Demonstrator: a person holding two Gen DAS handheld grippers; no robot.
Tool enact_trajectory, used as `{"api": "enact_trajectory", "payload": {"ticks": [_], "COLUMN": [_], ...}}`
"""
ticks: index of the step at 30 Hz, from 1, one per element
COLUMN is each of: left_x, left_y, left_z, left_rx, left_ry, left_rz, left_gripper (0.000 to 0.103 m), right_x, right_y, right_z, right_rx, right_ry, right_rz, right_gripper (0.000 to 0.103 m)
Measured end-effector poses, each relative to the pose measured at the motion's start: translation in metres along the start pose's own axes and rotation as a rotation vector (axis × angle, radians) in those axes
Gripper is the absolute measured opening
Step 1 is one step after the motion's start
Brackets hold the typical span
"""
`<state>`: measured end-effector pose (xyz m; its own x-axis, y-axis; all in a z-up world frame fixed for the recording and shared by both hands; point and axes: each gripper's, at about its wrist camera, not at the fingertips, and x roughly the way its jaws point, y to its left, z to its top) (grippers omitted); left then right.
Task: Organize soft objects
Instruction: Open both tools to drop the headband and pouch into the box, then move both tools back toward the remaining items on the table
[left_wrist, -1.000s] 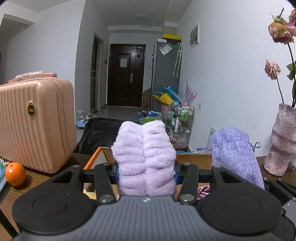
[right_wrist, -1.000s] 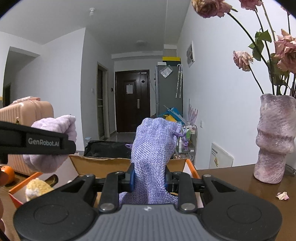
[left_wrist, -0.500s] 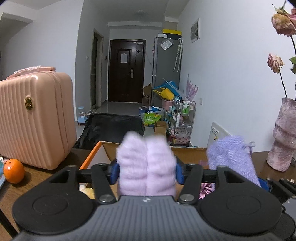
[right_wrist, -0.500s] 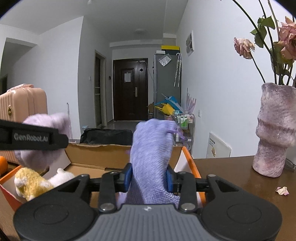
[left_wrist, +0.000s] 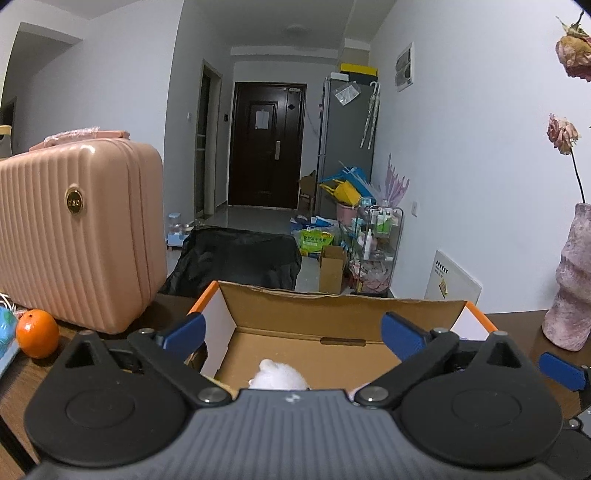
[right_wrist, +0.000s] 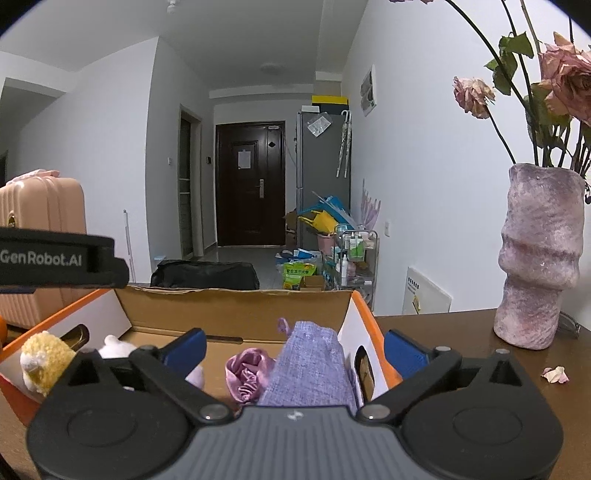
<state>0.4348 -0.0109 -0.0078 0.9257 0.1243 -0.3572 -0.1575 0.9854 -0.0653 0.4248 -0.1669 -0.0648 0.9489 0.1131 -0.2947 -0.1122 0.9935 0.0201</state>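
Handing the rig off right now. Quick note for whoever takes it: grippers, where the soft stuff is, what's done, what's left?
Left gripper: open, jaws have just been opening, nothing between them; it sits over the cardboard box.
Right gripper: open, jaws have just been opening; the purple woven pouch lies in the box below, pads clear of it.
In the box: pouch at the right end, pink satin piece beside it, white plush and yellow plush at the left end.
Done: both carried items dropped in; the fluffy lilac one is hidden from view.
Left: no loose soft items in sight; check the table.
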Motion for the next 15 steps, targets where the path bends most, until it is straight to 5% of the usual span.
{"api": "enact_trajectory", "payload": {"ticks": [15], "left_x": [-0.013], "left_y": [0.018], "left_z": [-0.01], "left_rx": [-0.031], "left_ry": [0.037], "left_rz": [-0.033], "left_gripper": [0.103], "right_x": [-0.016], "right_y": [-0.01], "right_z": [-0.005], "right_rx": [0.003], "right_ry": [-0.021], "right_rz": [-0.021], "right_gripper": [0.103]}}
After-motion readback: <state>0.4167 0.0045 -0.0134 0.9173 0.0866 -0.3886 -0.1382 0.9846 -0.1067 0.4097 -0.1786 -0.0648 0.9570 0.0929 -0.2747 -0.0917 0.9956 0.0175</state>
